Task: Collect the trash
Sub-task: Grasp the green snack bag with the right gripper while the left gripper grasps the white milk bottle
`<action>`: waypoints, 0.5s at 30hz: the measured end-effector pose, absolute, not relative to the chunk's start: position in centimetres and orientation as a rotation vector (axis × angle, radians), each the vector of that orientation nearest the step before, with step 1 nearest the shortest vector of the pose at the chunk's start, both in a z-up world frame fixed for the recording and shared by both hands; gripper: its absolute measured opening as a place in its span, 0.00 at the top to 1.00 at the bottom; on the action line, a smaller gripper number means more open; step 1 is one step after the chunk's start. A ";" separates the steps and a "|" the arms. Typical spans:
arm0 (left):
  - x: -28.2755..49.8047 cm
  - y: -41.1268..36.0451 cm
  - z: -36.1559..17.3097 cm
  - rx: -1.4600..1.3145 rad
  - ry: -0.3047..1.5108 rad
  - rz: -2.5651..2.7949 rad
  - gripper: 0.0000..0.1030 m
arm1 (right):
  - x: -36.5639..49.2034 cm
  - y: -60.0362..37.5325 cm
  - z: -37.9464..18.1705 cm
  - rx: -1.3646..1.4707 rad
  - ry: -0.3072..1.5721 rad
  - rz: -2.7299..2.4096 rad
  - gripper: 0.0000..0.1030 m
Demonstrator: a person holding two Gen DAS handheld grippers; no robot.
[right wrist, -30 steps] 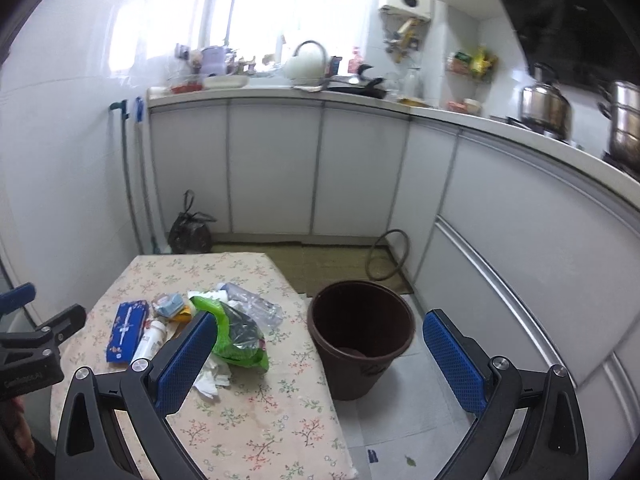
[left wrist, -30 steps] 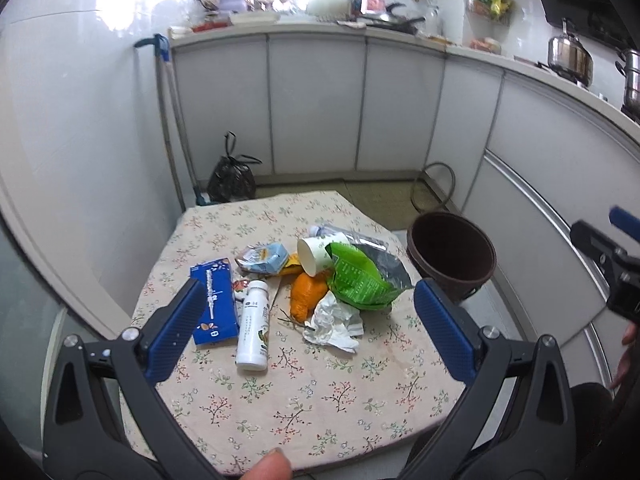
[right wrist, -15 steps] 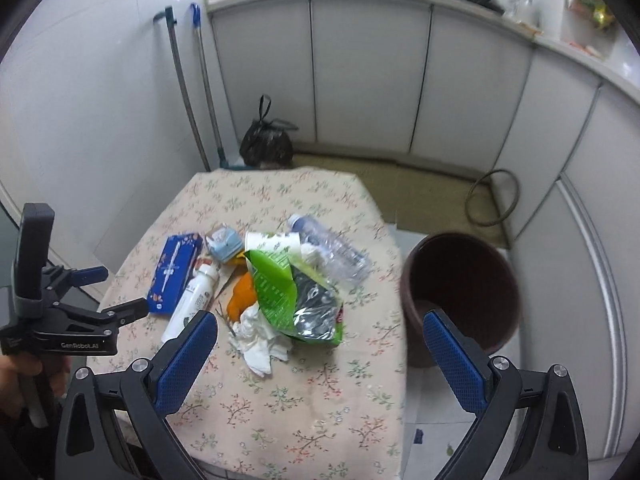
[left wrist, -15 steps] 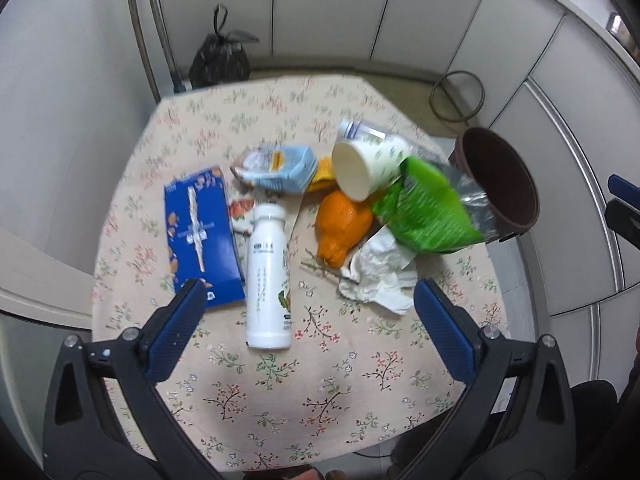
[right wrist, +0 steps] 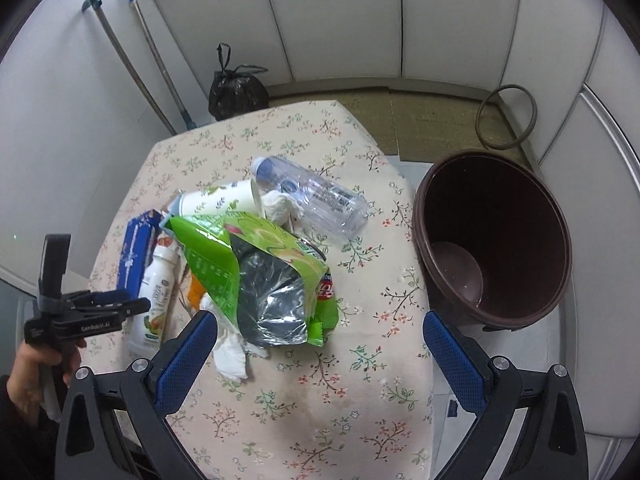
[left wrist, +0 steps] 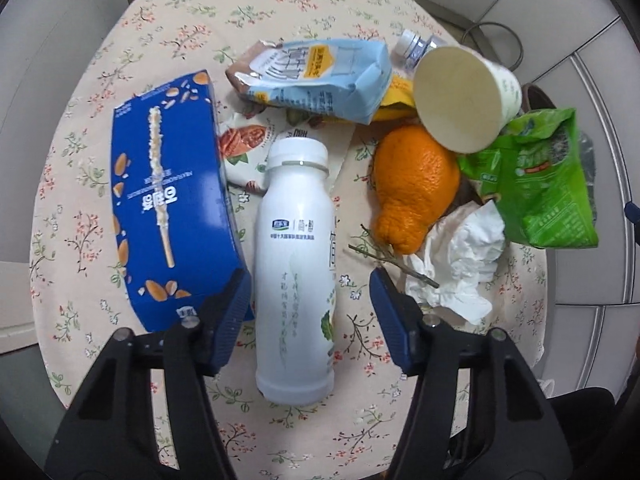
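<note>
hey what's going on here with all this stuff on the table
A person holds a gripper in each hand above a table littered with trash. The left gripper has come down over a white bottle lying flat; its jaws have just been closing around it with gaps on both sides, so nothing is gripped yet. The right gripper is open above a green snack bag. The brown bin beside the table looks empty.

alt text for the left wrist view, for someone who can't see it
The left gripper, jaws just narrowed but not yet touching, straddles a white bottle lying on a floral tablecloth. A blue snack box lies to its left; an orange, paper cup, green bag and crumpled tissue to its right.
</note>
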State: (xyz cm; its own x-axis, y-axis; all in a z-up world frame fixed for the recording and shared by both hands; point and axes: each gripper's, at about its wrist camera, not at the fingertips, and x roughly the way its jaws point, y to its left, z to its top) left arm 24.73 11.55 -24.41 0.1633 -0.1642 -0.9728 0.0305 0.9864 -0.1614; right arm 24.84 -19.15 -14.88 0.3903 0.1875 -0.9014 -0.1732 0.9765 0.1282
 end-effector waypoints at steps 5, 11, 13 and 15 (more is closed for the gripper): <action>25.7 11.0 -26.2 -0.080 1.441 -0.113 0.44 | 25.2 -17.8 -15.7 -0.037 1.160 0.271 0.00; 26.4 11.1 -28.1 -0.104 1.470 -0.088 0.49 | 26.1 -16.5 -16.9 -0.049 1.180 0.296 0.00; 26.4 11.2 -27.7 -0.128 1.453 -0.090 0.49 | 26.4 -15.9 -17.2 -0.068 1.174 0.311 0.00; 26.3 11.3 -27.3 -0.132 1.435 -0.097 0.49 | 26.6 -15.0 -17.7 -0.091 1.176 0.320 0.00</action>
